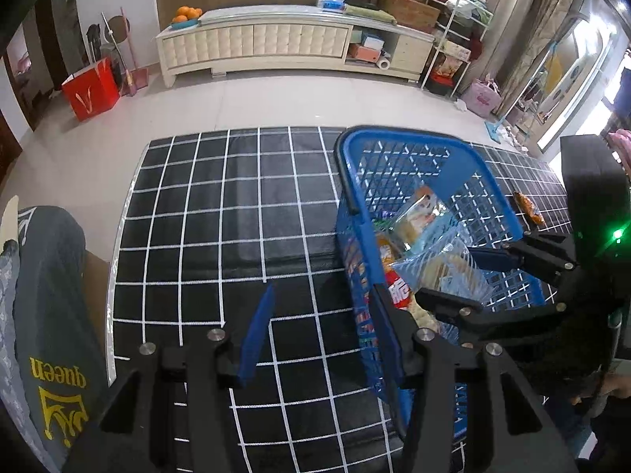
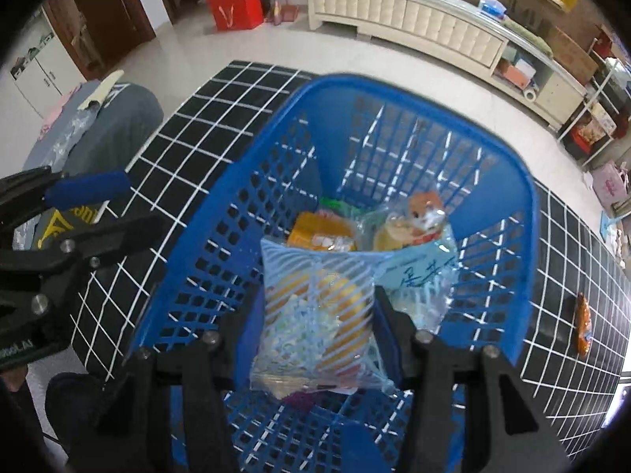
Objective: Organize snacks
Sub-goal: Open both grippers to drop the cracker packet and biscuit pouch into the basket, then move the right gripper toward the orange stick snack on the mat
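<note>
A blue mesh basket (image 2: 394, 90) stands on the black grid-patterned table (image 1: 221, 213). My right gripper (image 2: 319, 303) hangs over its near end, shut on a clear snack bag with pale blue stripes (image 2: 315, 339). Under it in the basket lie an orange packet (image 2: 319, 236), a bag with a hamster picture (image 2: 426, 213) and a light blue bag (image 2: 422, 272). My left gripper (image 1: 323, 295) is open over the tablecloth just left of the basket (image 1: 398, 134), nothing between its blue pads; its right finger is close to the basket's wall. The right gripper (image 1: 449, 276) and its bag (image 1: 437, 268) show over the basket.
A small orange snack packet (image 2: 583, 323) lies on the table right of the basket. A dark grey garment with yellow print (image 1: 51, 295) lies off the table's left edge. On the floor beyond are a red paper bag (image 1: 92, 90) and a long white cabinet (image 1: 276, 43).
</note>
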Tool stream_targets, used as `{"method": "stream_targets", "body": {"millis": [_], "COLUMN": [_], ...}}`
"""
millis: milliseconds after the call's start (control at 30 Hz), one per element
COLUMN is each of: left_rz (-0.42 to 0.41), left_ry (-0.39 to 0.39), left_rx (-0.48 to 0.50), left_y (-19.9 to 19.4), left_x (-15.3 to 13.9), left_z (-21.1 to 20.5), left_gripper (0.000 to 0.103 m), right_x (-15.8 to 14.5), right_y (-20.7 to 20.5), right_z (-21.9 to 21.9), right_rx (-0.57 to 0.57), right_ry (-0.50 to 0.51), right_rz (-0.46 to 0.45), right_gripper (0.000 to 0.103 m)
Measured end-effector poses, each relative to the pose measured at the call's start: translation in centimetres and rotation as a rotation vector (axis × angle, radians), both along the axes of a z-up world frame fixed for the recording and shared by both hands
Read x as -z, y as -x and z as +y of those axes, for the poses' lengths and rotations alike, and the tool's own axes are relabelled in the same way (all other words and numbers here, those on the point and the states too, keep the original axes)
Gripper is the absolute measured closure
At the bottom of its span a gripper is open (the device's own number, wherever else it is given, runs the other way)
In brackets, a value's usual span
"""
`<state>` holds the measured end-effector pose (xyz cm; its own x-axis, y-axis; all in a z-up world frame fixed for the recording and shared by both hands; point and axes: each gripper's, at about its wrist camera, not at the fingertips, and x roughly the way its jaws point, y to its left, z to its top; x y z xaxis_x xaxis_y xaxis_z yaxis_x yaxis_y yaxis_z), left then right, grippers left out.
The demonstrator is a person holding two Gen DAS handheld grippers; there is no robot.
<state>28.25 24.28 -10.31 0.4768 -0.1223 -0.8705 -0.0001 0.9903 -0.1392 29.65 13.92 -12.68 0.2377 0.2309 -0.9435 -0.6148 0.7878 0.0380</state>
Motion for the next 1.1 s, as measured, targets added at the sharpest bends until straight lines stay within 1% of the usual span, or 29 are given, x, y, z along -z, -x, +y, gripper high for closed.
{"method": "stream_targets", "body": {"millis": [100,167,233,300,333,433,567,733,833,900,967,1100], "left_rz": [0.011,0.016,0.014,-0.004,-0.013,-0.007,-0.015,-0.064,-0.102,-0.124,-0.14,-0.164], "left_ry": [-0.009,-0.015,-0.024,-0.038,-0.041,-0.054,-0.079,-0.091,-0.124,-0.141,-0.136,-0.111], "left_rx": [0.002,0.002,-0.002,-0.014,-0.014,-0.016,-0.01,0.004,0.033,0.04,0.045,0.12], "left_y": [0.1,0.2,0.4,0.7,1.0,1.7,2.8,4.2,5.0,5.4,5.6,5.7], "left_x": [0.5,0.6,0.5,0.0,-0.3,-0.5,-1.6,-4.4,-6.2,-7.1,-7.9,-9.4], "left_z": [-0.2,-0.2,-0.3,-0.6,-0.8,-1.3,-2.3,-4.5,-6.8,-8.2,-9.5,-12.9], "left_gripper": [0.055,0.055,0.055,0.055,0.055,0.055,0.055,0.055,0.055,0.055,0.055,0.055], "right_x": [0.1,0.0,-0.4,-0.7,-1.1,-1.8,-3.8,-6.5,-8.5,-9.2,-10.2,-11.6], "right_y": [0.4,0.5,0.7,0.9,1.1,1.7,2.5,3.2,3.8,4.1,4.6,4.8], "right_z": [0.1,-0.1,-0.3,-0.3,-0.3,-0.6,-2.5,-5.4,-8.0,-9.3,-11.6,-15.5], "right_rx": [-0.008,-0.021,-0.024,-0.029,-0.036,-0.046,-0.037,-0.004,0.028,0.047,0.076,0.126], "right_ry": [0.037,0.025,0.001,-0.011,-0.011,-0.002,-0.034,-0.073,-0.093,-0.094,-0.106,-0.117], "right_rz": [-0.036,-0.022,-0.014,-0.025,-0.033,-0.054,-0.071,-0.109,-0.136,-0.149,-0.167,-0.196], "right_gripper": [0.045,0.044,0.034,0.014,0.012,0.011,0.011,0.011,0.011,0.011,0.011,0.011]}}
